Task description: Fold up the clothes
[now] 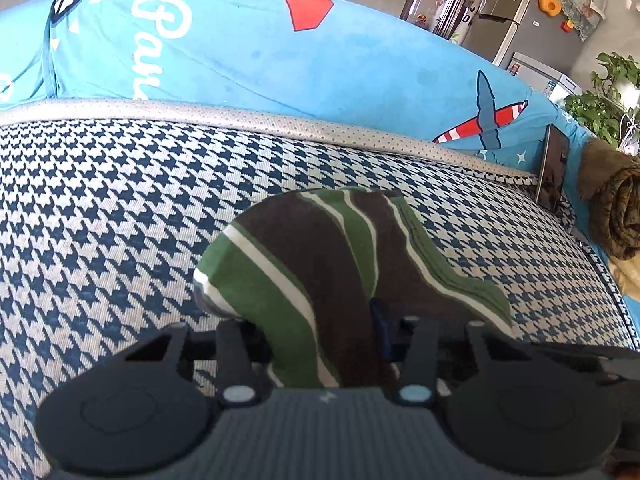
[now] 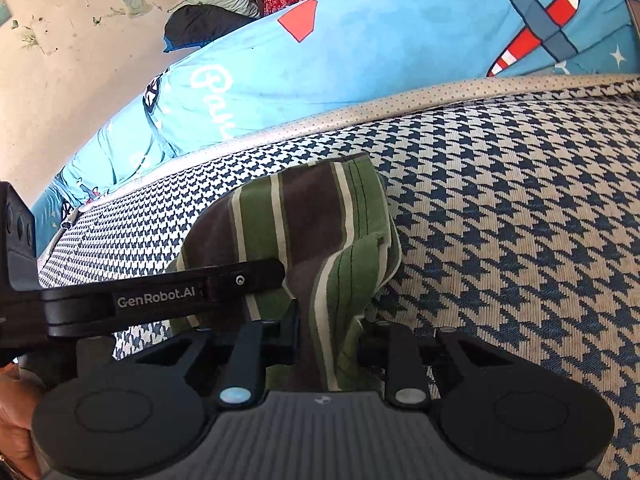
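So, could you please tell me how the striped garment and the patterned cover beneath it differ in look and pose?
The green, brown and white striped garment has broad bands; the navy-and-cream houndstooth cover has a small repeating check. The garment is bunched and lifted, pinched by the left tongs and right tongs; the cover lies flat and spread. Both are fabric.

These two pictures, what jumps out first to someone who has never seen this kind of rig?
A green, brown and white striped garment is bunched up in the middle, pinched by both the left gripper and the right gripper, above a blue-and-white houndstooth cover. Behind it lies a bright blue quilt printed with a red-striped plane, and in the right wrist view the other tool's black arm reaches in from the left.
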### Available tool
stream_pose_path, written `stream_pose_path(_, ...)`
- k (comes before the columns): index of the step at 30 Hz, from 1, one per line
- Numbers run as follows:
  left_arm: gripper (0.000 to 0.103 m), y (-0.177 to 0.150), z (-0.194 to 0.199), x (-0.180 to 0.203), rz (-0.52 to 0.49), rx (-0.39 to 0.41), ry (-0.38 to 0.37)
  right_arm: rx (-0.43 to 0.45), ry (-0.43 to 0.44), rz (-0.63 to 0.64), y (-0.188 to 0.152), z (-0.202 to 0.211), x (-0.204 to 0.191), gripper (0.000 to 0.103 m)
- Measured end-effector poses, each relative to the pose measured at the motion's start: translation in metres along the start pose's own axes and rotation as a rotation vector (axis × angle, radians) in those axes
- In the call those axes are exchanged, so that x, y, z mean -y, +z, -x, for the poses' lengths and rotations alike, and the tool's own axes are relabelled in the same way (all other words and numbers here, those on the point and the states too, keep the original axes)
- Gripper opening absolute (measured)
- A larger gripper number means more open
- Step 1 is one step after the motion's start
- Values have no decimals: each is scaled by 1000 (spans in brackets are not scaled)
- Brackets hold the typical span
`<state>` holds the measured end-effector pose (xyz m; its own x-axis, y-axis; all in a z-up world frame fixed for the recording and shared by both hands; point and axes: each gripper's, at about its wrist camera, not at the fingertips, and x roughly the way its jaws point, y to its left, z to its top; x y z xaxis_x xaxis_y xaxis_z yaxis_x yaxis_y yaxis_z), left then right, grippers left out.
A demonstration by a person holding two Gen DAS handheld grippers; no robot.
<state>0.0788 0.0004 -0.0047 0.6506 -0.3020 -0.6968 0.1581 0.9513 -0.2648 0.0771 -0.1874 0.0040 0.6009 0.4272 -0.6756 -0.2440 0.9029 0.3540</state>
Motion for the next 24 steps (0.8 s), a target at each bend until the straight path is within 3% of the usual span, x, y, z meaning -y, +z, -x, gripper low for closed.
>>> stream_pose_path(12, 38, 6, 48, -2, -43, 136, 112, 106, 17, 103, 4, 14, -43, 22)
stream_pose_path(24, 38, 1, 96, -49, -24, 208, 225, 141, 108, 193, -2, 5, -105, 22)
